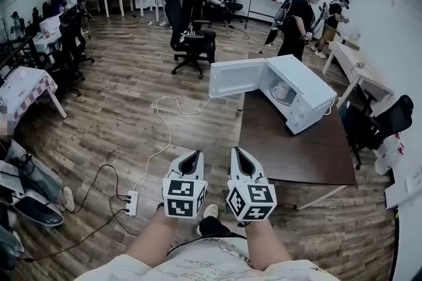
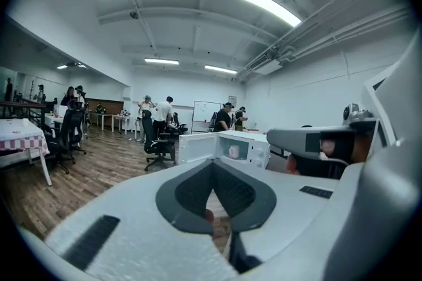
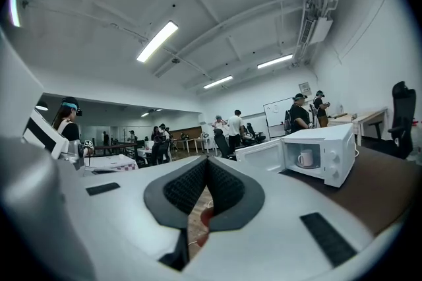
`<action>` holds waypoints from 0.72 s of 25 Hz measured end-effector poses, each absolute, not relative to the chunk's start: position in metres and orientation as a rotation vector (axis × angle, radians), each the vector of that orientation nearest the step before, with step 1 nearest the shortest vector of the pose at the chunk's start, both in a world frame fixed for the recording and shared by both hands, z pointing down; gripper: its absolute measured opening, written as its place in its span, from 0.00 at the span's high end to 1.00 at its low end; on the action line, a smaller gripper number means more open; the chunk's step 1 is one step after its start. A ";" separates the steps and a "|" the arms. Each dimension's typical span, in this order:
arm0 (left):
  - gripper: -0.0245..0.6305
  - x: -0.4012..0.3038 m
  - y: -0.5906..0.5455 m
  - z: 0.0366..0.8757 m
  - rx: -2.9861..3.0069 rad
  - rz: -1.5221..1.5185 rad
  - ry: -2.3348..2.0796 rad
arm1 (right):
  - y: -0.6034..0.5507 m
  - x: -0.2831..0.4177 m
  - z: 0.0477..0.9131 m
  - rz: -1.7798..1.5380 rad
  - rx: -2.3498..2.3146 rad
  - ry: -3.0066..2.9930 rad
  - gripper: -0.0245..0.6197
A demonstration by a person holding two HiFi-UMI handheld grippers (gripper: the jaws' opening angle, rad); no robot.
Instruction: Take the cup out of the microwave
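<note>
Desk (image 1: pixel 290 154) far right: microwave (image 1: pixel 310 101) open, cup (image 1: pixel 282 92) inside. Left gripper (image 1: pixel 196 154), right gripper (image 1: pixel 236 152) closed, empty. Likely approach step; next needs jaws opened.

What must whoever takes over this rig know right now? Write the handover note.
Left tongs: shut, empty, well short of the microwave.
Right tongs: shut, empty, beside the left pair.
Things: the white handled cup stands inside the white box-shaped microwave, which sits on the dark brown table. The microwave door is swung wide open.
Done: door open, cup in plain sight.
Left: move in, open one pair of tongs, grip the cup, bring it out.
</note>
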State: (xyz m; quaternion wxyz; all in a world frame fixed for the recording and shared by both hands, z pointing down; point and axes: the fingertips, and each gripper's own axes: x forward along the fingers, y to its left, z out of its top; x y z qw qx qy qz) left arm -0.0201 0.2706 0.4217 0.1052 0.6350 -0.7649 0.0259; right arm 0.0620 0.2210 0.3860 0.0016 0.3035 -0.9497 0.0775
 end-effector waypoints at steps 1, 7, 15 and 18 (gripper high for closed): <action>0.94 -0.026 0.268 0.423 1.867 0.079 -2.256 | 0.218 0.055 0.386 0.245 0.944 -2.983 0.95; 0.94 -0.053 0.244 0.423 1.858 0.094 -2.268 | 0.191 0.025 0.386 0.264 0.924 -2.998 0.95; 0.94 -0.087 0.180 0.429 1.864 0.144 -2.255 | 0.124 -0.012 0.390 0.310 0.928 -3.003 0.95; 0.94 -0.102 0.150 0.423 1.868 0.149 -2.259 | 0.093 -0.025 0.384 0.323 0.946 -3.013 0.95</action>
